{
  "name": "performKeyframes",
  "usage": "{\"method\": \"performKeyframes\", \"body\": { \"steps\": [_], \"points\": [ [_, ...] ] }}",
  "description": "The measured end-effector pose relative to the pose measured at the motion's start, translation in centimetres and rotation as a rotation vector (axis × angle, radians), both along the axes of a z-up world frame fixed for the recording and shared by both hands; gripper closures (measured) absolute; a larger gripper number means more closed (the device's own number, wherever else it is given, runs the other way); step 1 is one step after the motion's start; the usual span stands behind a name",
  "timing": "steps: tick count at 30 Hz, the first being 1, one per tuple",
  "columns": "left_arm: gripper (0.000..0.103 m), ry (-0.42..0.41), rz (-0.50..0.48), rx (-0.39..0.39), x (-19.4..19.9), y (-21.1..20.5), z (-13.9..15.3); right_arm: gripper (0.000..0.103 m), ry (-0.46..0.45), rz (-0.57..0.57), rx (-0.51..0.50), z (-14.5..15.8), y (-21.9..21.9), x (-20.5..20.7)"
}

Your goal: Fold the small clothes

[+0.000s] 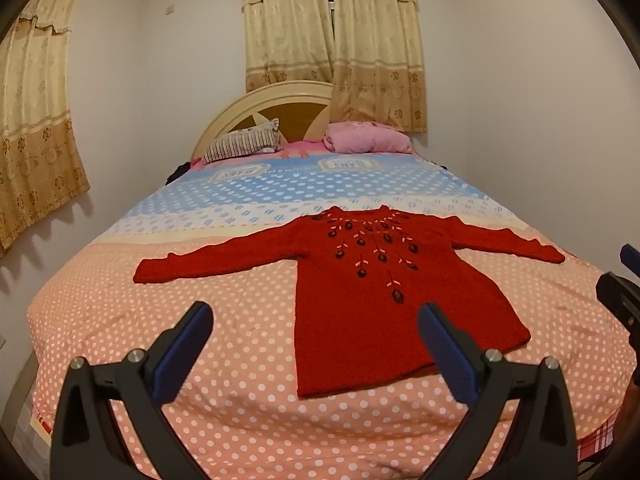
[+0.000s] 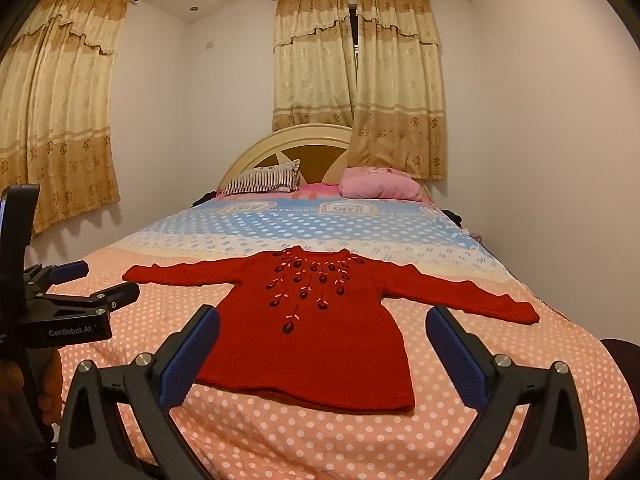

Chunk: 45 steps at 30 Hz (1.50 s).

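A small red knitted sweater (image 1: 380, 300) (image 2: 320, 336) lies flat and face up on the bed, sleeves spread to both sides, dark flower embroidery below the neck. My left gripper (image 1: 316, 312) hovers open over the bed's near end, its blue pads apart, the sweater's hem just beyond them. My right gripper (image 2: 322, 316) is open too, framing the sweater's lower body from above the near edge. Neither touches the cloth. The right gripper's tip shows at the left wrist view's right edge (image 1: 624, 280); the left gripper shows at the right wrist view's left edge (image 2: 72, 292).
The bed (image 1: 120, 320) has a polka-dot cover, orange near me, blue farther off. A striped pillow (image 1: 244, 144) and a pink pillow (image 1: 368, 140) lie by the headboard (image 1: 280, 96). Curtains (image 1: 332, 40) hang behind and at left. White walls close in on both sides.
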<state>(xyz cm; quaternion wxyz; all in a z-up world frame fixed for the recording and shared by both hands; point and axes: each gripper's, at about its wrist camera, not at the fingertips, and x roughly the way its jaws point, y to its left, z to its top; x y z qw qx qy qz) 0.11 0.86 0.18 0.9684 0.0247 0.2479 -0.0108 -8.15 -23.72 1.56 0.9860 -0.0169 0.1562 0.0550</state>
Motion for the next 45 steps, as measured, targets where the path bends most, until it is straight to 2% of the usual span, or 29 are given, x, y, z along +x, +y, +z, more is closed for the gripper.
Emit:
{"method": "performKeyframes", "body": {
  "steps": [45],
  "points": [
    [0.0, 0.01, 0.01, -0.01, 0.03, -0.01, -0.77, 0.001, 0.005, 0.001, -0.005, -0.72, 0.51, 0.14]
  ]
}}
